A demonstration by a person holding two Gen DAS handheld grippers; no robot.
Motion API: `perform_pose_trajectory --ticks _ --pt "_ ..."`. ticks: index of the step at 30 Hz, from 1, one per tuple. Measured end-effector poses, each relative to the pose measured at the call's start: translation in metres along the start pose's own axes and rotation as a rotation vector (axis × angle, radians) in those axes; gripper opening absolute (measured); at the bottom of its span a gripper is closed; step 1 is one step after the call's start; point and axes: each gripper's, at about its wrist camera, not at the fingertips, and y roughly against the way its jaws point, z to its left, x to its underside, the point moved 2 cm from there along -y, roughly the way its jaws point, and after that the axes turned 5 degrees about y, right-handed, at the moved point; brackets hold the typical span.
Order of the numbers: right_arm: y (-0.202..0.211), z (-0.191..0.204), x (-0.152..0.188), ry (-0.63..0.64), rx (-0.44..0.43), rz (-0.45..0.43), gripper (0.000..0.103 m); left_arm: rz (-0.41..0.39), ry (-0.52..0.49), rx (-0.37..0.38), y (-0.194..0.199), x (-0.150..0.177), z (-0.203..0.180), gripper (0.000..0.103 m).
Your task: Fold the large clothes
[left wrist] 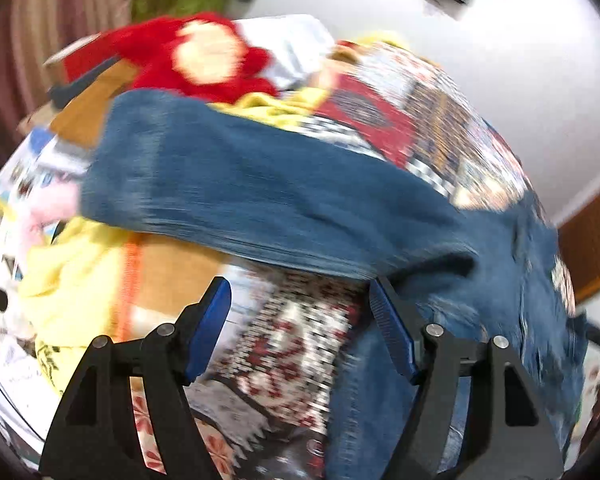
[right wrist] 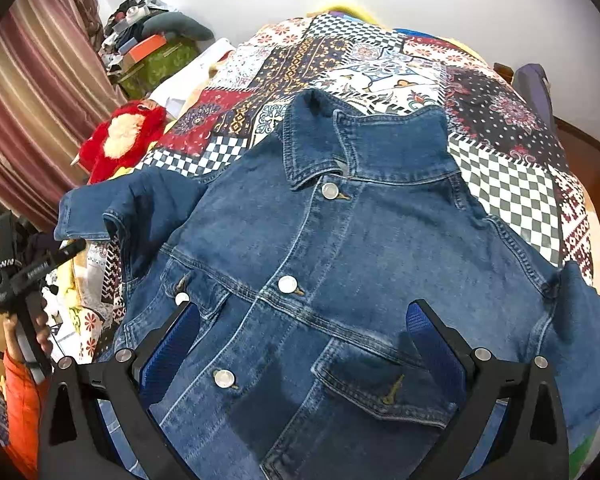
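My left hand-held gripper (left wrist: 300, 320) hangs with jaws apart and empty just below the left sleeve (left wrist: 236, 188) of the denim jacket (right wrist: 340, 264), which lies front-up and buttoned on the patchwork quilt (right wrist: 508, 184) of the bed; my right hand-held gripper (right wrist: 304, 344) hovers wide open over the jacket's chest, gripping nothing. The sleeve, sticking out sideways from the jacket, could slump or twist; the red plush toy (right wrist: 120, 140) beside it might snag a careless fold.

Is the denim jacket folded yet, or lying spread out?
Mostly spread: the denim jacket lies front up, buttoned, collar showing, on the patchwork bedspread; only its sleeve is bent.
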Motion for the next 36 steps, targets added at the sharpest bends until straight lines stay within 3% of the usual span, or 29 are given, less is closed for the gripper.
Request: perform_pose_trajectory --ticks 4,10,12,16,17,19,22,27,31,36 --pt "-0.011 0.003 -0.002 0.004 0.012 0.018 0.103 0.024 0.179 0.130 -0.013 -0.015 0.044 0.071" --pt "-0.025 0.001 -0.002 -0.011 0.019 0.045 0.103 0.023 0.239 0.134 -0.029 -0.029 0.063 0.071" --pt "-0.028 0.001 -0.002 -0.017 0.021 0.050 0.103 -0.008 0.234 0.099 -0.030 -0.034 0.064 0.068" --pt "-0.031 -0.003 -0.002 -0.032 0.023 0.057 0.103 -0.099 0.127 -0.102 -0.031 -0.042 0.054 0.034" --pt "-0.031 -0.004 -0.002 -0.037 0.022 0.057 0.103 -0.108 0.109 -0.129 -0.032 -0.043 0.052 0.031" --pt "-0.030 -0.006 -0.001 -0.045 0.018 0.056 0.103 -0.131 0.071 -0.163 -0.028 -0.044 0.043 0.014" --pt "-0.025 -0.008 0.001 -0.043 0.024 0.047 0.103 -0.193 -0.027 -0.218 -0.010 -0.048 0.018 0.011" --pt "-0.011 -0.015 0.003 -0.043 0.043 0.014 0.103 -0.308 -0.160 -0.148 0.036 -0.059 -0.039 0.011" --pt "0.004 -0.024 0.006 -0.071 0.035 -0.019 0.103 -0.404 -0.271 -0.039 0.081 -0.064 -0.103 0.011" --pt "0.029 -0.038 0.013 -0.095 0.034 -0.067 0.103 -0.445 -0.379 0.106 0.107 -0.058 -0.182 0.011"
